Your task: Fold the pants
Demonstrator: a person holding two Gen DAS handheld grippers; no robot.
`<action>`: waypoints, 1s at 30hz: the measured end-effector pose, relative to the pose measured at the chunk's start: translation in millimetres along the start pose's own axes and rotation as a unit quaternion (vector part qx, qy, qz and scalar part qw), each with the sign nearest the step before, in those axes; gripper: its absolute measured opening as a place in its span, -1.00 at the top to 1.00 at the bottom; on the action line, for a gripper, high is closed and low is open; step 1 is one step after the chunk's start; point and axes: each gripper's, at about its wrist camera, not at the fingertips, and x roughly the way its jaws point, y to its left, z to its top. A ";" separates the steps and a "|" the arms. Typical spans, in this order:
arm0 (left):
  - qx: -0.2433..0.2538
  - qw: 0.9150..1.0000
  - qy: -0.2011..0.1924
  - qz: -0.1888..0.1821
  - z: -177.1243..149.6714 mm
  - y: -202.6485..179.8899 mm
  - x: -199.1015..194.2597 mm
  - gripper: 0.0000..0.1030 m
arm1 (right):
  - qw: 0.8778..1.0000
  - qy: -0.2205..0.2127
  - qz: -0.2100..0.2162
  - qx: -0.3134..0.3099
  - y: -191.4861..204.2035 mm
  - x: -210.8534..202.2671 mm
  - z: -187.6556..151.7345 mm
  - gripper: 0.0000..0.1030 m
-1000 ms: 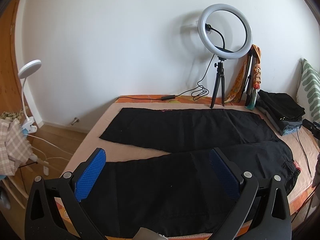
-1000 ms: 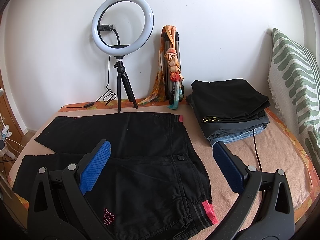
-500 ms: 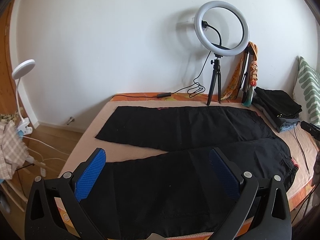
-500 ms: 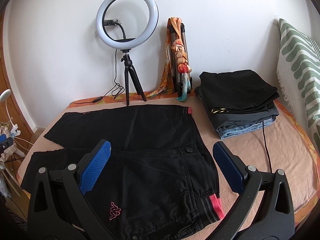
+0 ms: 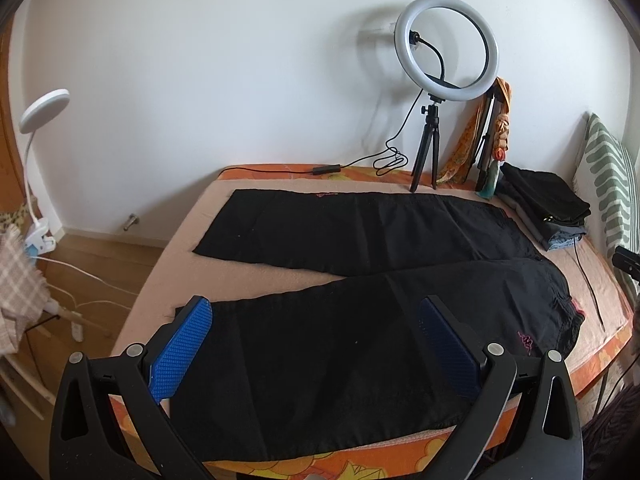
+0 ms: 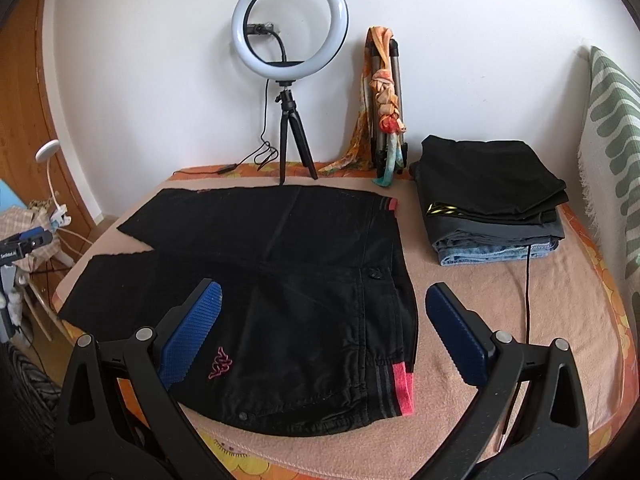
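Black pants with a pink logo and a red-striped waistband lie spread flat on the bed, legs apart in a V, waist to the right. They also show in the right wrist view. My left gripper is open and empty, held above the near leg. My right gripper is open and empty, held above the waist end near the logo. Neither touches the cloth.
A stack of folded clothes sits at the back right with a cable running from it. A ring light on a tripod and a scarf-draped stand stand at the wall. A striped pillow is far right. A lamp stands left of the bed.
Both grippers have pulled back and risen a little, so more of the pants and bed edge shows. Both stay open. The pants have not moved.
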 end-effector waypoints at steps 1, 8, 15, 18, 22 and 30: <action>0.011 1.000 0.004 0.004 -0.8 -0.3 -1.6 -0.99 | 1.000 0.017 0.005 -0.008 1.2 1.7 -2.2 -1.00; 0.071 0.997 0.038 0.004 -12.8 4.4 -7.3 -0.66 | 0.993 0.079 0.039 -0.084 26.0 9.9 -25.3 -0.93; 0.075 0.991 0.097 -0.048 -35.0 9.4 10.5 0.09 | 0.956 0.150 0.078 -0.239 80.4 25.0 -72.3 -0.57; 0.079 0.988 0.115 -0.069 -43.4 7.9 19.0 0.23 | 0.939 0.185 0.081 -0.277 89.4 36.7 -87.2 -0.42; 0.085 0.983 0.135 -0.095 -53.8 4.8 27.5 0.36 | 0.928 0.202 0.066 -0.306 90.5 48.2 -98.1 -0.40; 0.124 0.974 0.157 -0.108 -60.2 -2.2 34.3 0.36 | 0.909 0.232 0.056 -0.340 100.1 81.8 -111.6 -0.16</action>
